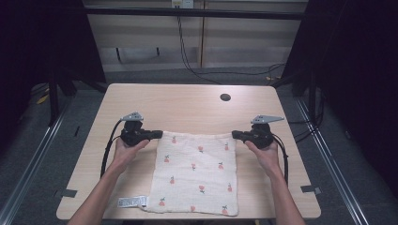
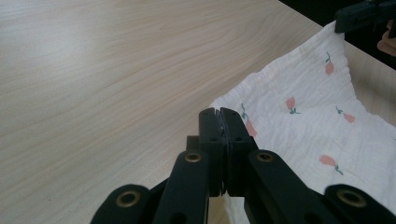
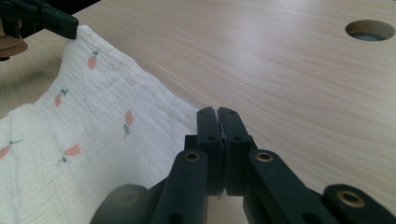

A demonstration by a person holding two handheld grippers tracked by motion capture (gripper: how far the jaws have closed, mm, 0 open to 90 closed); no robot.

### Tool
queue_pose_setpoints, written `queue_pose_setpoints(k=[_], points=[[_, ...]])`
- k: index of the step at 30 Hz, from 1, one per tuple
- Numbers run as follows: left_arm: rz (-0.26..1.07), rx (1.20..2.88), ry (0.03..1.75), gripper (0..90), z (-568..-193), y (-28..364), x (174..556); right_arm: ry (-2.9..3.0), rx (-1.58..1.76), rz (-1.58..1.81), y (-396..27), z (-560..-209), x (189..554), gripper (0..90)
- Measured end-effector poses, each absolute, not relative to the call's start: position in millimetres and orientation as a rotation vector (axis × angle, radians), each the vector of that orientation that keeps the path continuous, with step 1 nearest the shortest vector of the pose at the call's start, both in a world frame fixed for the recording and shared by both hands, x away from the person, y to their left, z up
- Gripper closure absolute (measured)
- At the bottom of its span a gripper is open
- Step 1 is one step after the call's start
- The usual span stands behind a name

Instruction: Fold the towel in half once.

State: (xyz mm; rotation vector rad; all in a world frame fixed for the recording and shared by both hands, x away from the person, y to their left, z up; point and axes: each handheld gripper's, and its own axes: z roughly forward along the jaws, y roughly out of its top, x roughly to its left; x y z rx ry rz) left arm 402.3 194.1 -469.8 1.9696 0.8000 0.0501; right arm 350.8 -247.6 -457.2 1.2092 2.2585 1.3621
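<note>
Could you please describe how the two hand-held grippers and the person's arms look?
Both tools are black. The left hand-held gripper and the right hand-held gripper each carry a grey three-cornered plate on top and trail a black cable toward the table edge. In the gripper views the jaws are flat black bars joined by linkage arms with brass-coloured rivets. The forearms are bare, with no sleeves, gloves or watch visible.

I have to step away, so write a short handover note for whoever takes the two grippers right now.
Left gripper: shut on the far left corner of the white crinkled cloth with small pink flower print.
Right gripper: shut on the far right corner of that cloth.
Cloth: spread flat on the pale wooden table, near edge at the table's front, its white label at the near left corner.
Done: both far corners gripped.
Left: probably the fold itself; no fold shows yet, so likely bring the far edge toward the near edge.
</note>
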Motion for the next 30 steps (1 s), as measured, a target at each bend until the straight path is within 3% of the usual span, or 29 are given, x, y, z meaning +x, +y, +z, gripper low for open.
queue_pose_setpoints(k=[8,30], points=[[0.115,1.980,0.761,88.9,-456.9,194.3,385.5,2.254,1.171,1.402,-245.2,-442.0,341.0,88.3],[0.083,1.950,0.661,88.9,-432.2,207.3,343.4,2.284,1.104,1.467,-247.9,-413.6,299.4,88.5]])
